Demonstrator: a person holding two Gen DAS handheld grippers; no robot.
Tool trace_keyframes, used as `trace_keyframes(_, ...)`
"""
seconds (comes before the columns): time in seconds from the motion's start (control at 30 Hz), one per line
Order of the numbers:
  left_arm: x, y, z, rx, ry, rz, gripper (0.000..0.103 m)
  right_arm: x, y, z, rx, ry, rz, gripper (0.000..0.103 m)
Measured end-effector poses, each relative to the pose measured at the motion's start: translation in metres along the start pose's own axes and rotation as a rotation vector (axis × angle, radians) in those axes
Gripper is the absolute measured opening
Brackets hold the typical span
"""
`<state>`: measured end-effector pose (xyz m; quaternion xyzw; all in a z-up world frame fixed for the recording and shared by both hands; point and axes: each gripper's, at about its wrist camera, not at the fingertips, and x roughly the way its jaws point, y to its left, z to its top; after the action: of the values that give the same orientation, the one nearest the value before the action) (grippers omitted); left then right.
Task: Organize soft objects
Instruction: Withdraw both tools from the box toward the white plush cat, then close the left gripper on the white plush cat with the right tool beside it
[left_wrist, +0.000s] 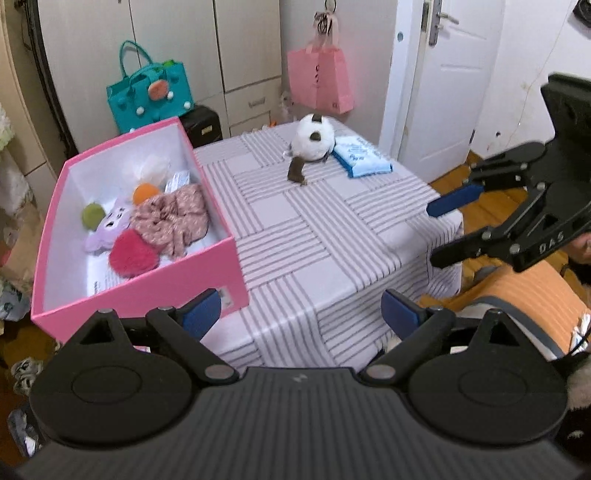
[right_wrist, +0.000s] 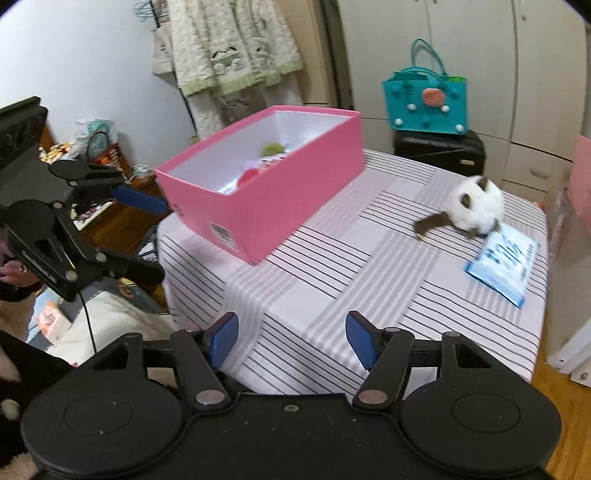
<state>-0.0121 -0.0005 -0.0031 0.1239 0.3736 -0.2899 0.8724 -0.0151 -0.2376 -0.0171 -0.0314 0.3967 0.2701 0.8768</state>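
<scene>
Several soft items lying in pink box (left_wrist: 236, 266); plush ball (left_wrist: 314, 142), tissue pack (left_wrist: 362, 155) waiting on table (left_wrist: 332, 236); left gripper (left_wrist: 301, 314), right gripper (right_wrist: 291, 339) gaping, holding nothing.

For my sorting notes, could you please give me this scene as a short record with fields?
surface: table with striped cloth
container: pink box, open, on the table's left part
in the box: floral cloth, red pompom, green ball, orange ball, lilac plush
still on the table: white plush toy, resting partly on a blue packet
left claw: open, empty
right claw: open, empty
</scene>
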Motion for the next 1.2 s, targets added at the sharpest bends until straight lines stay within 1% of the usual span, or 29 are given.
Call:
trace_keyframes(0.1, 0.007, -0.006, 0.001, 0.0, -0.034, -0.001, 0.094, 0.001, -0.007, -0.008, 0.008, -0.014, -0.017, 0.071)
trace_keyframes(0.27, 0.031, -0.01, 0.007, -0.037, -0.047, -0.035, 0.095, 0.006, -0.019, -0.019, 0.001, -0.049, -0.062, 0.073)
trace_keyframes(0.4, 0.046, -0.015, 0.013, -0.036, -0.076, -0.036, 0.096, 0.013, -0.033, -0.023, 0.022, -0.089, -0.108, 0.073)
trace_keyframes(0.5, 0.055, -0.02, 0.019, -0.027, -0.116, -0.024, 0.1, 0.019, -0.046, -0.025, 0.049, -0.139, -0.164, 0.074)
trace_keyframes(0.53, 0.058, -0.022, 0.022, -0.023, -0.126, -0.021, 0.1, 0.021, -0.051, -0.025, 0.06, -0.152, -0.177, 0.076)
trace_keyframes(0.57, 0.06, -0.024, 0.026, -0.02, -0.135, -0.021, 0.1, 0.023, -0.056, -0.024, 0.071, -0.168, -0.188, 0.082)
trace_keyframes(0.6, 0.064, -0.025, 0.03, -0.018, -0.141, -0.024, 0.101, 0.025, -0.061, -0.024, 0.082, -0.187, -0.198, 0.084)
trace_keyframes(0.67, 0.07, -0.025, 0.039, -0.026, -0.154, -0.036, 0.1, 0.028, -0.069, -0.023, 0.096, -0.232, -0.217, 0.085)
trace_keyframes(0.77, 0.079, -0.024, 0.05, -0.048, -0.173, -0.064, 0.1, 0.034, -0.08, -0.019, 0.099, -0.262, -0.241, 0.085)
trace_keyframes(0.87, 0.087, -0.025, 0.06, -0.064, -0.211, -0.077, 0.1, 0.043, -0.089, -0.018, 0.082, -0.299, -0.258, 0.085)
trace_keyframes(1.0, 0.101, -0.025, 0.073, -0.087, -0.269, -0.062, 0.1, 0.053, -0.106, -0.012, 0.103, -0.352, -0.252, 0.085)
trace_keyframes(1.13, 0.122, -0.023, 0.089, -0.109, -0.295, -0.025, 0.1, 0.064, -0.117, 0.0, 0.103, -0.382, -0.286, 0.085)
trace_keyframes(1.2, 0.134, -0.02, 0.097, -0.126, -0.3, -0.017, 0.1, 0.068, -0.121, 0.008, 0.074, -0.381, -0.297, 0.085)
